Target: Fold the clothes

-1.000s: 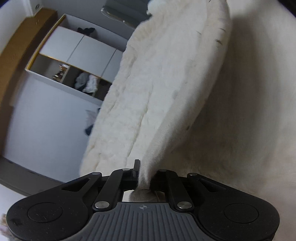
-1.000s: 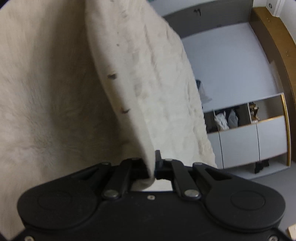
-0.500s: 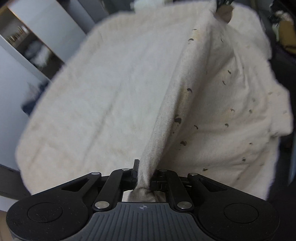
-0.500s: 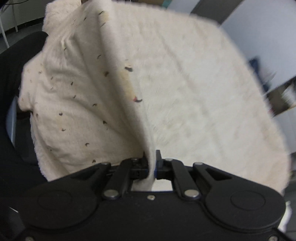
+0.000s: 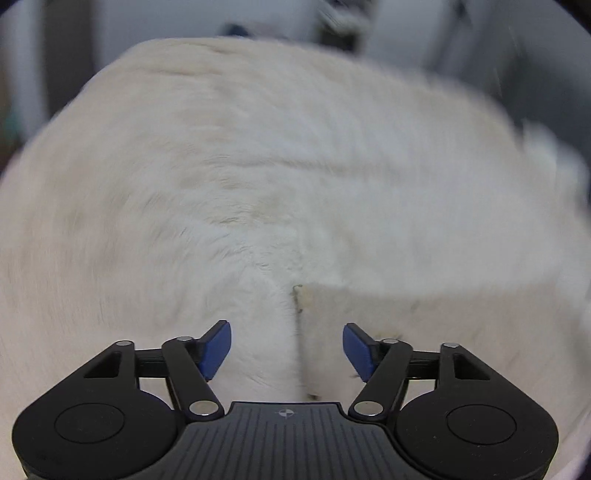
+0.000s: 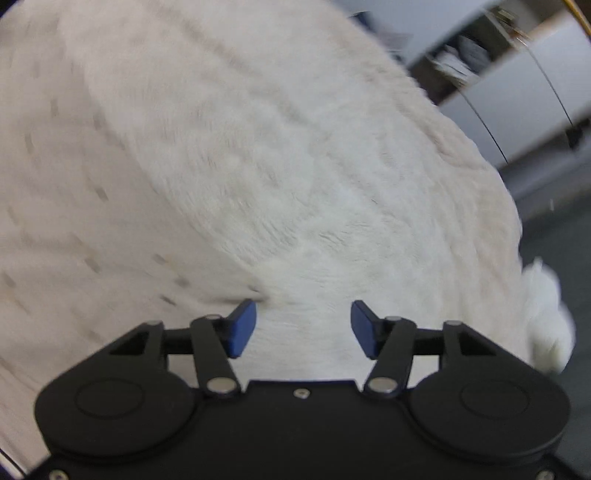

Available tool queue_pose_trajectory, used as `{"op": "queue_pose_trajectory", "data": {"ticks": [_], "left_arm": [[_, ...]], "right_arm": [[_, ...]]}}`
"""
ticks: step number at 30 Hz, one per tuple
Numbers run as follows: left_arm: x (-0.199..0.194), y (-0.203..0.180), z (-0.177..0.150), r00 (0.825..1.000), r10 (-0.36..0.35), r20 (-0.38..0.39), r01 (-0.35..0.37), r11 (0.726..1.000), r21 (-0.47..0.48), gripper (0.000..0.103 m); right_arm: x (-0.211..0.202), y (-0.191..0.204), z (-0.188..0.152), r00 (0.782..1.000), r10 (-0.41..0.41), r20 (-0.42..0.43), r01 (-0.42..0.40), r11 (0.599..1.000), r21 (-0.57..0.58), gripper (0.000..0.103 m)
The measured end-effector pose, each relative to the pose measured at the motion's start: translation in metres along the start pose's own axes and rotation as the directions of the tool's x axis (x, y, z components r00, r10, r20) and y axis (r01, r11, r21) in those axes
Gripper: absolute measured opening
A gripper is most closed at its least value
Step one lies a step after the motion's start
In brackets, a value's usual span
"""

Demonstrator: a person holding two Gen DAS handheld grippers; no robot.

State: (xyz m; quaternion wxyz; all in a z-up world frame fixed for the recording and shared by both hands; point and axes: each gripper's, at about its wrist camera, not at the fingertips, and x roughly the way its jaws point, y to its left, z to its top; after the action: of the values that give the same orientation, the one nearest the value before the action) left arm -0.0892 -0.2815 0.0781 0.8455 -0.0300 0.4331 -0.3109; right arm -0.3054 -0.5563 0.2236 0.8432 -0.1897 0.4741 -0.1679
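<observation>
A cream fleece garment [image 5: 258, 177] lies spread out and fills both views; it also shows in the right wrist view [image 6: 258, 166]. Its fluffy side faces up. A flat speckled inner side shows at lower right in the left wrist view [image 5: 443, 325] and at left in the right wrist view [image 6: 55, 184]. A garment edge runs down between the left fingers. My left gripper [image 5: 287, 349] is open and empty just above the fleece. My right gripper [image 6: 303, 326] is open and empty over the fleece. Both views are blurred.
A white cabinet with open shelves [image 6: 480, 62] stands at the upper right of the right wrist view, with grey floor [image 6: 554, 221] below it. Blurred pale furniture [image 5: 406, 33] lies beyond the garment in the left wrist view.
Both grippers were shut on the garment's edge and held it up. Now both have opened and let go, and the garment lies spread below them.
</observation>
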Motion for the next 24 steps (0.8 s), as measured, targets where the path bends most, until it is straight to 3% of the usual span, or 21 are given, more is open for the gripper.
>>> {"op": "queue_pose_trajectory", "data": {"ticks": [1,3,7,10,12,14,18,24], "left_arm": [[-0.009,0.010,-0.005,0.999,-0.032,0.039,0.035,0.995,-0.089,0.067],[-0.008,0.002,-0.019,0.998,0.021,0.052,-0.015,0.992,-0.122,0.068],[0.003,-0.033,-0.051,0.988,0.154,0.016,-0.153,0.986,-0.066,0.076],[-0.003,-0.045,-0.079,0.982,0.186,0.013,-0.185,0.980,-0.073,0.091],[-0.013,-0.056,-0.094,0.980,0.197,0.014,-0.195,0.979,-0.065,0.092],[-0.009,-0.066,-0.106,0.970,0.242,0.027,-0.241,0.970,-0.043,0.093],[0.007,-0.061,-0.130,0.962,0.269,0.048,-0.264,0.960,-0.091,0.093],[0.019,-0.050,-0.129,0.964,0.259,0.056,-0.254,0.964,-0.082,0.094]], "right_arm": [[-0.010,0.011,-0.003,1.000,0.011,0.009,-0.011,0.999,0.035,0.059],[-0.030,0.033,-0.010,0.999,0.032,0.029,-0.035,0.994,0.104,0.061],[-0.069,0.076,-0.024,0.995,0.069,0.073,-0.085,0.967,0.240,0.061],[-0.099,0.109,-0.034,0.990,0.093,0.108,-0.125,0.933,0.337,0.062],[-0.110,0.131,-0.036,0.986,0.112,0.121,-0.150,0.915,0.375,0.063],[-0.111,0.152,-0.037,0.987,0.108,0.116,-0.147,0.897,0.417,0.065],[-0.094,0.173,-0.041,0.989,0.101,0.108,-0.141,0.862,0.488,0.065],[-0.062,0.185,-0.043,0.996,0.083,0.027,-0.086,0.877,0.473,0.064]]}}
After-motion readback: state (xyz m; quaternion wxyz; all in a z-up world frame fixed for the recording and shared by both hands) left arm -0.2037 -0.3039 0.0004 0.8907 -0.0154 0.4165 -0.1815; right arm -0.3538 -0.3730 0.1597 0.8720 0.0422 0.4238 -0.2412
